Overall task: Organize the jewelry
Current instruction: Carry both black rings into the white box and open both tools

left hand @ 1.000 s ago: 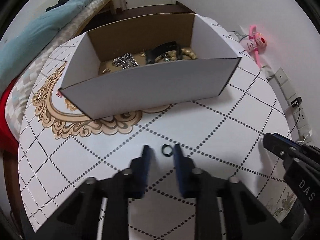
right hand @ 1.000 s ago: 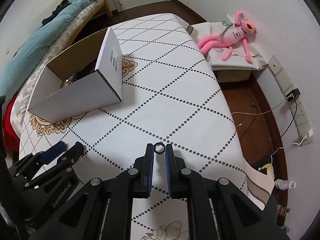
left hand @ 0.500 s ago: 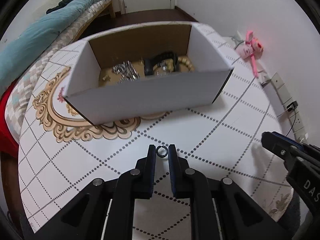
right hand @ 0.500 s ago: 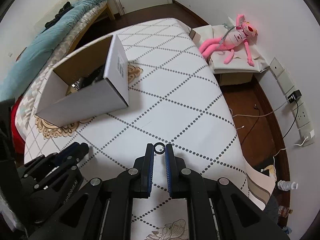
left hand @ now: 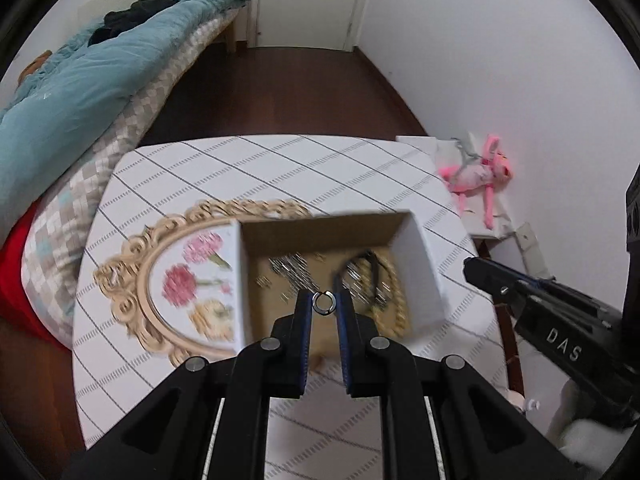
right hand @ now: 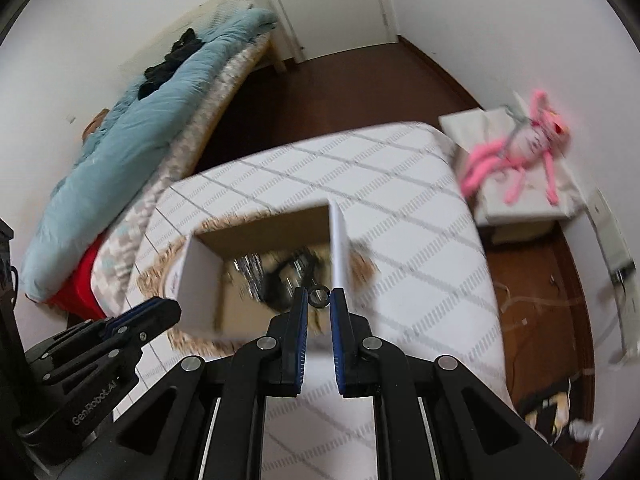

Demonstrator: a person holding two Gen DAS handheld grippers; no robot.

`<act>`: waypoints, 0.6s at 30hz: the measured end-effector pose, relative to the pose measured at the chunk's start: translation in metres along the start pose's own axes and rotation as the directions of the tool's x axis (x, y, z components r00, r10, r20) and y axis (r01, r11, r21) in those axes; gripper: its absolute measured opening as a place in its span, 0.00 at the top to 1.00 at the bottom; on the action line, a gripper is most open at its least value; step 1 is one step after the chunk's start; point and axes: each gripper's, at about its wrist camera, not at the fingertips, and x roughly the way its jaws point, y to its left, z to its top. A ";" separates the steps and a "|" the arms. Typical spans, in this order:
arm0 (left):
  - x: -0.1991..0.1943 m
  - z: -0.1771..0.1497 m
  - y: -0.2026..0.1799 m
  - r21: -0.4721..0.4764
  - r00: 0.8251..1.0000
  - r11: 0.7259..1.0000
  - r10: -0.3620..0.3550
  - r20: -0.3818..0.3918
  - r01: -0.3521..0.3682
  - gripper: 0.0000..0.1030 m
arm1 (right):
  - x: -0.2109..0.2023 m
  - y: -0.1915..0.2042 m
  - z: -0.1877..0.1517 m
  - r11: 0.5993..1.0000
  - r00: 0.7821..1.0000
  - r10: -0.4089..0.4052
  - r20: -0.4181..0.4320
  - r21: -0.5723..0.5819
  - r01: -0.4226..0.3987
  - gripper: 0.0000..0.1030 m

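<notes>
My left gripper (left hand: 323, 303) is shut on a small dark ring (left hand: 323, 303) and holds it in the air over the open cardboard box (left hand: 420, 264). My right gripper (right hand: 319, 297) is shut on a second small ring (right hand: 319, 297), also raised, above the box's right wall (right hand: 338, 252). The box (right hand: 200, 280) stands on the table and holds several jewelry pieces: a silver chain (left hand: 292, 270), a black strap (left hand: 370, 276) and a gold bead string (left hand: 394, 300). The right gripper shows at the right of the left wrist view (left hand: 480, 272). The left gripper shows at lower left of the right wrist view (right hand: 156, 312).
The table has a white dotted-diamond cloth (left hand: 280, 168) with a gold floral oval (left hand: 192, 276) left of the box. A bed with a teal blanket (left hand: 100, 60) lies to the left. A pink plush toy (right hand: 516, 152) lies on a low stand at the right. Dark wood floor lies beyond.
Both grippers have lifted off the table with their rings and moved forward over the box. The left gripper closed on its ring about a second ago.
</notes>
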 end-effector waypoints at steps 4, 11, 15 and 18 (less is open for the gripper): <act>0.019 0.019 0.014 -0.013 0.999 1.000 0.005 -0.048 -0.006 0.90 | 0.033 0.012 0.034 0.999 0.998 -0.004 -0.065 -0.042 0.002 0.89; 0.046 0.039 0.024 -0.010 0.986 0.997 0.080 -0.149 -0.082 0.85 | 0.083 0.018 0.063 0.995 0.977 -0.047 -0.210 -0.098 0.026 0.88; 0.045 0.046 0.034 -0.027 0.984 0.992 0.118 -0.131 -0.122 0.50 | 0.093 0.016 0.065 0.992 0.966 -0.079 -0.244 -0.112 0.053 0.84; 0.037 0.049 0.040 -0.057 0.985 0.988 0.140 -0.098 -0.146 0.31 | 0.085 0.014 0.066 0.990 0.971 -0.101 -0.219 -0.118 0.076 0.68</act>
